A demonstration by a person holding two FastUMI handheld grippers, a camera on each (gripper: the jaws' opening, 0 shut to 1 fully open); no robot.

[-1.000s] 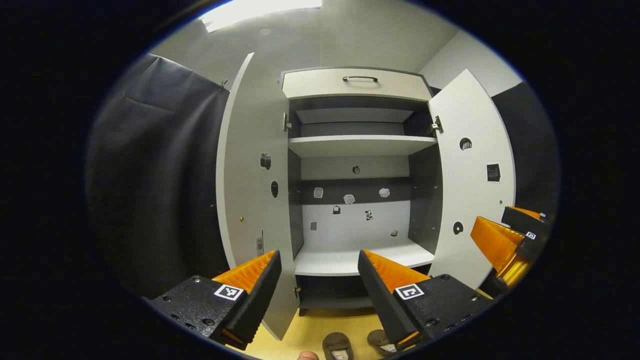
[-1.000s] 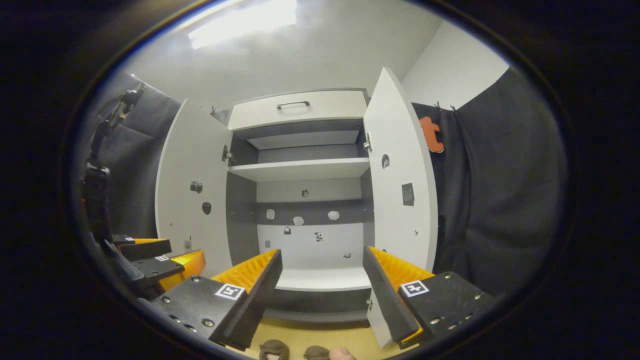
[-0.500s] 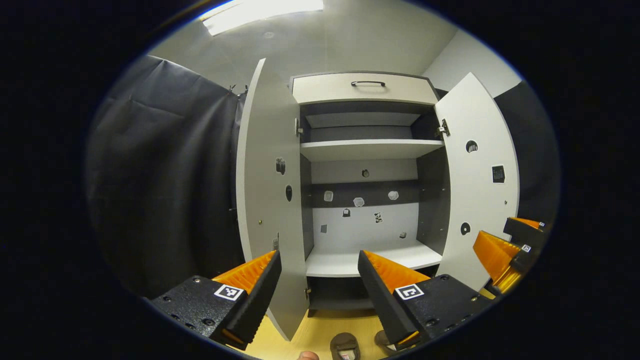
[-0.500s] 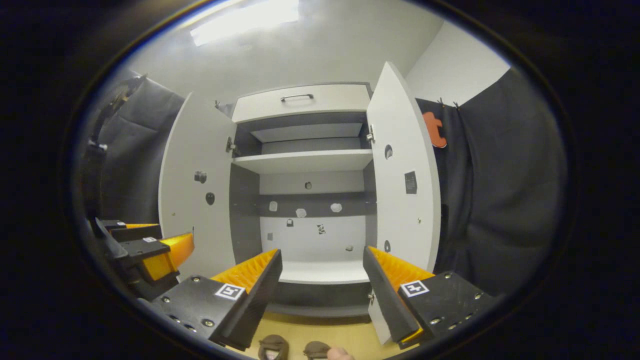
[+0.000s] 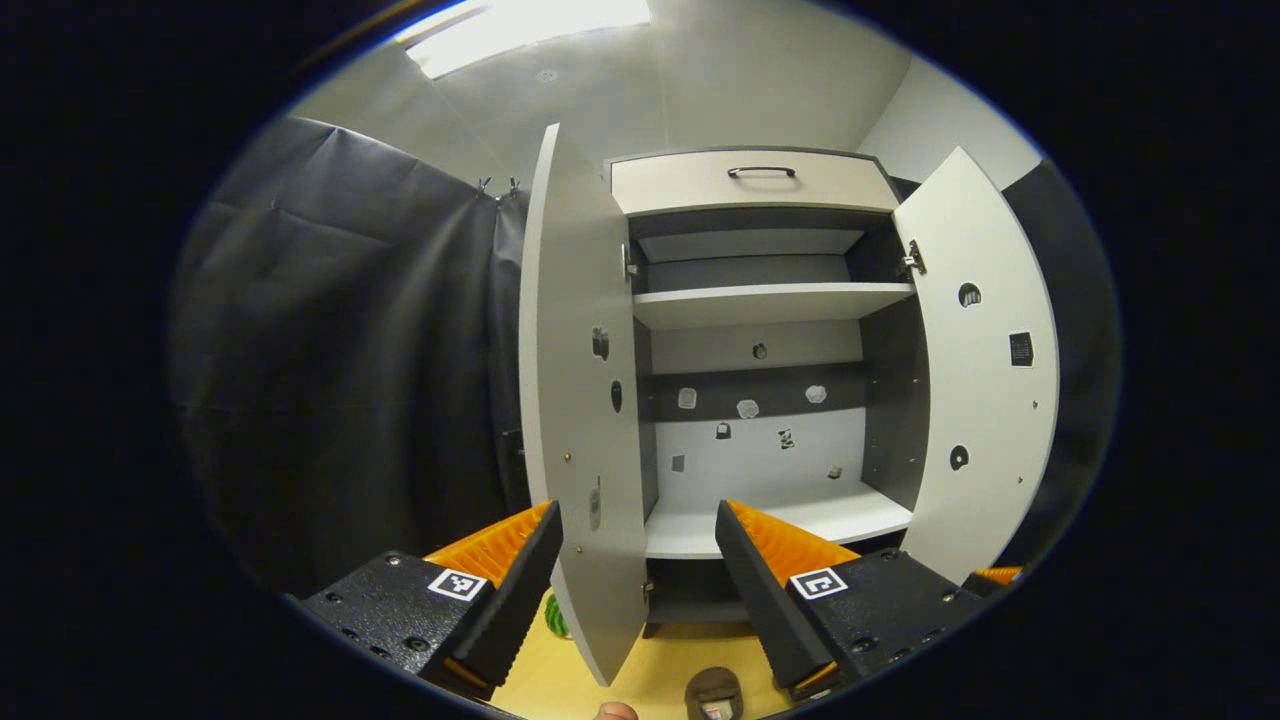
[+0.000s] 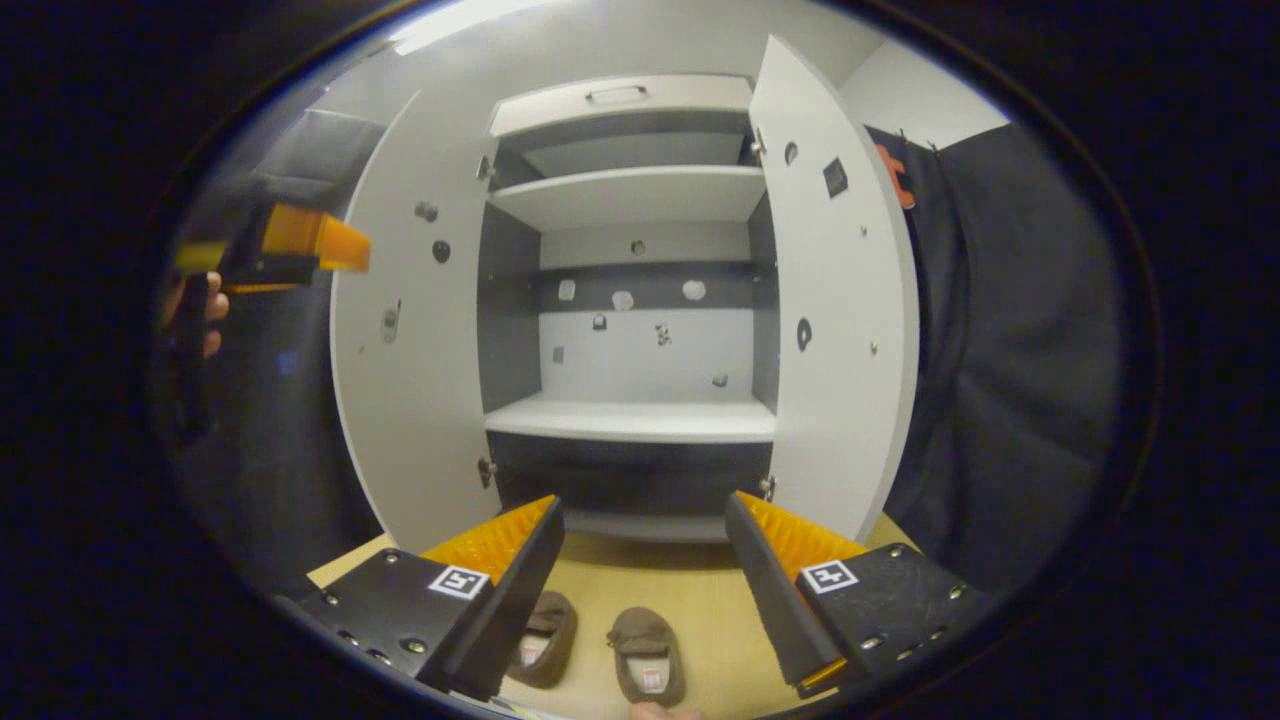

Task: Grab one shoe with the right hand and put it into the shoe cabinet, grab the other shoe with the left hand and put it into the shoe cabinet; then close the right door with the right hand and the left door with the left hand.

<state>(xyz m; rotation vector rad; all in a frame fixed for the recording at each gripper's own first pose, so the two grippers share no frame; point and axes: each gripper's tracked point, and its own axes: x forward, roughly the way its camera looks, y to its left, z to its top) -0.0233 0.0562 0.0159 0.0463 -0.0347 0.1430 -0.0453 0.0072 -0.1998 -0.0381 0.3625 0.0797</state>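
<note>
Left gripper view: left claw (image 5: 640,575) spread wide, grasping nothing, raised before the open shoe cabinet (image 5: 765,300). Smooth pale panel doors, dark inner walls, flat white lower shelf (image 5: 780,520) bare. One brown shoe (image 5: 714,692) on the wooden floor, near edge.

Right gripper view: right claw (image 6: 645,585) released, tilted down over two brown shoes (image 6: 645,668) lying side by side on the floor in front of the cabinet. Soft, fuzzy, slipper-like; probably light and squashy. Best pinched across the heel rim or the side wall.
</note>
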